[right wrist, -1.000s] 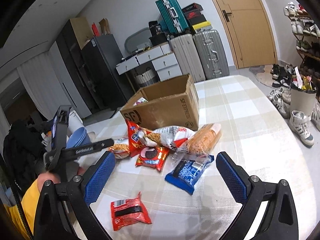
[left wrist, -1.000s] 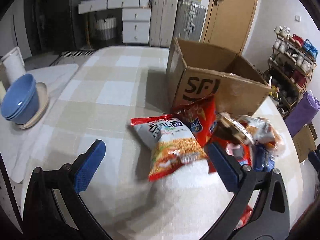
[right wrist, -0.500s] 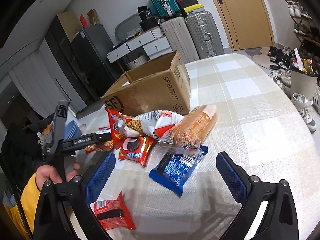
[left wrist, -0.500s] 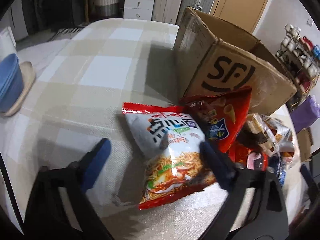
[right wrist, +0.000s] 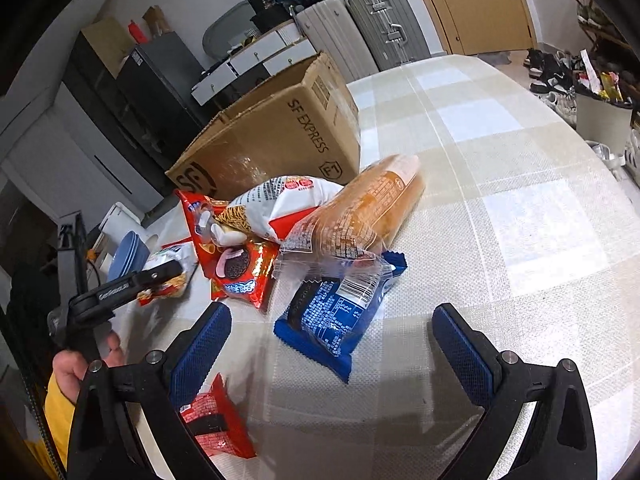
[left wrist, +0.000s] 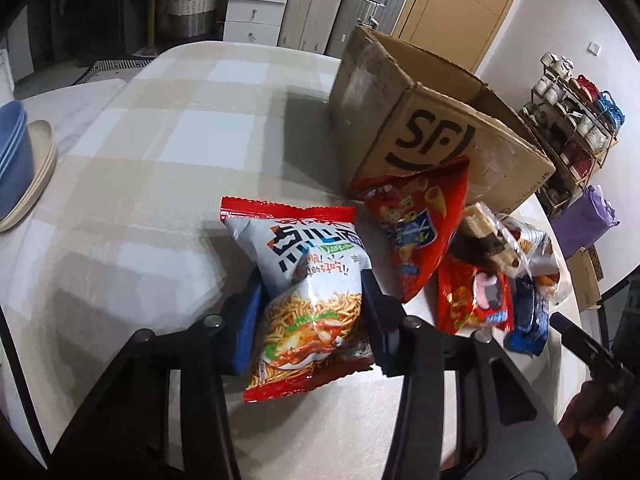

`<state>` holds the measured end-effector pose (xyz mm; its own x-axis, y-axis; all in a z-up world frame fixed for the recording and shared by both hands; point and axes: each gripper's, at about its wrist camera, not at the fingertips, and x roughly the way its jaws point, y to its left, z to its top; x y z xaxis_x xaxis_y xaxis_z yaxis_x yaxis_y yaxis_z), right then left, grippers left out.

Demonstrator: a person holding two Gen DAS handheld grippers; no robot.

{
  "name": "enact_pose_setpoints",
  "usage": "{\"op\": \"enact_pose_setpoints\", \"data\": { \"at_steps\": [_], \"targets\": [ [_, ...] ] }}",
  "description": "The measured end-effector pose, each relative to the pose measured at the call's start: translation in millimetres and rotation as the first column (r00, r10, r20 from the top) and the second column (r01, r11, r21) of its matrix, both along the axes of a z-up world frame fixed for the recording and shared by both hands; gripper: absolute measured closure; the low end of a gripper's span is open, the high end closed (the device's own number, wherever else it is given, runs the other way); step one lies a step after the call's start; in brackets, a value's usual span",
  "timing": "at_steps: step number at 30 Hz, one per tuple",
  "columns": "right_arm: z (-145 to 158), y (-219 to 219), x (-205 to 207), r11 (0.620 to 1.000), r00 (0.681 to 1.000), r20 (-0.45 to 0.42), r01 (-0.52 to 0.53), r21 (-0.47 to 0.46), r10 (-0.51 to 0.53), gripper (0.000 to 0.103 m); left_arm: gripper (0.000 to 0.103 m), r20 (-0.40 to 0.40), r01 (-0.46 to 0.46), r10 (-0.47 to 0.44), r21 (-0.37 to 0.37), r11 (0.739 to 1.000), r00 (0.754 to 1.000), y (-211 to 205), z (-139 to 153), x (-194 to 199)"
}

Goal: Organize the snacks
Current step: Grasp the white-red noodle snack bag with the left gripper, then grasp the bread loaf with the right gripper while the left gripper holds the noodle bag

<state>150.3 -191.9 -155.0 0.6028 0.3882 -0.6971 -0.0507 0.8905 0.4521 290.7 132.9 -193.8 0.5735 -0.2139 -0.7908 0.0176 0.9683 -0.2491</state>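
Left gripper (left wrist: 310,312): closed on the noodle snack bag (left wrist: 308,304); the blue pads press the bag's lower half from both sides.
Noodle snack bag: on the checked tablecloth (left wrist: 168,184), at the left edge of the snack pile, just short of the cardboard box (left wrist: 436,128).
Right gripper (right wrist: 328,344): wide apart, holding nothing; the blue cookie pack (right wrist: 336,316) lies between and just ahead of the fingers.
Cardboard box: one, top open, standing behind the pile; the red corn snack bag (left wrist: 424,224) leans against its printed side.
Snack pile: packs overlap; one red cookie pack (right wrist: 244,272), one white and red bag (right wrist: 280,204), one orange bread loaf bag (right wrist: 368,204) resting on the blue cookie pack's clear end.
Stray pack: one small red pack (right wrist: 216,420), apart from the pile, by the right gripper's left finger.
Open room: bare cloth lies left of the noodle bag and right of the loaf out to the rounded table edge.
Table edge, left side: stacked blue bowls (left wrist: 12,160) on a beige plate (left wrist: 40,168).
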Motion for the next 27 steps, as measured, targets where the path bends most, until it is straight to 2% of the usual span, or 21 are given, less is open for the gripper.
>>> {"op": "enact_pose_setpoints", "data": {
  "at_steps": [4, 11, 12, 14, 15, 17, 19, 21, 22, 23, 25, 27],
  "targets": [
    [3, 0, -1, 1.0, 1.0, 0.006, 0.013, -0.002, -0.013, 0.001, 0.061, 0.006, -0.022, 0.022, -0.007, 1.0, 1.0, 14, 0, -15],
    [33, -7, 13, 0.998, 0.997, 0.061, 0.045, -0.044, -0.042, 0.001, 0.061, 0.03, -0.01, 0.011, -0.032, 0.999, 0.999, 24, 9, -42],
    [38, -9, 18, 0.995, 0.996, 0.07, 0.065, -0.07, -0.06, 0.001, 0.061, 0.034, -0.003, 0.004, -0.035, 0.999, 0.999, 23, 11, -45],
    [44, -11, 31, 0.971, 0.989, 0.084, 0.134, -0.2, -0.119, 0.001, 0.061, 0.04, 0.008, -0.006, -0.037, 0.999, 0.999, 22, 13, -52],
    [44, -14, 41, 0.966, 0.99, 0.073, 0.136, -0.221, -0.122, 0.001, 0.061, 0.042, 0.009, -0.007, -0.038, 0.999, 0.999, 22, 14, -55],
    [38, -22, 60, 0.982, 0.994, 0.026, 0.105, -0.16, -0.102, 0.001, 0.061, 0.04, 0.017, -0.015, -0.045, 0.999, 0.999, 22, 16, -61],
    [28, -27, 77, 0.987, 0.994, -0.059, 0.089, -0.132, -0.098, 0.001, 0.061, 0.04, 0.02, -0.018, -0.052, 0.998, 0.999, 21, 17, -66],
    [18, -30, 89, 0.994, 0.99, -0.118, 0.069, -0.084, -0.079, 0.012, 0.061, 0.041, 0.025, -0.023, -0.053, 0.998, 0.999, 19, 18, -68],
    [15, -29, 94, 0.993, 0.987, -0.138, 0.065, -0.094, -0.077, 0.018, 0.061, 0.043, 0.024, -0.022, -0.057, 0.998, 0.999, 20, 19, -71],
    [13, -27, 98, 0.992, 0.987, -0.141, 0.058, -0.111, -0.074, 0.028, 0.061, 0.044, 0.025, -0.022, -0.059, 0.998, 0.999, 20, 19, -72],
    [9, -22, 104, 0.987, 0.985, -0.151, 0.055, -0.15, -0.077, 0.029, 0.061, 0.045, 0.022, -0.019, -0.061, 0.998, 0.999, 20, 19, -73],
    [4, -21, 106, 0.991, 0.982, -0.171, 0.053, -0.125, -0.074, 0.035, 0.061, 0.042, 0.027, -0.024, -0.067, 0.997, 0.999, 20, 18, -73]
  ]
}}
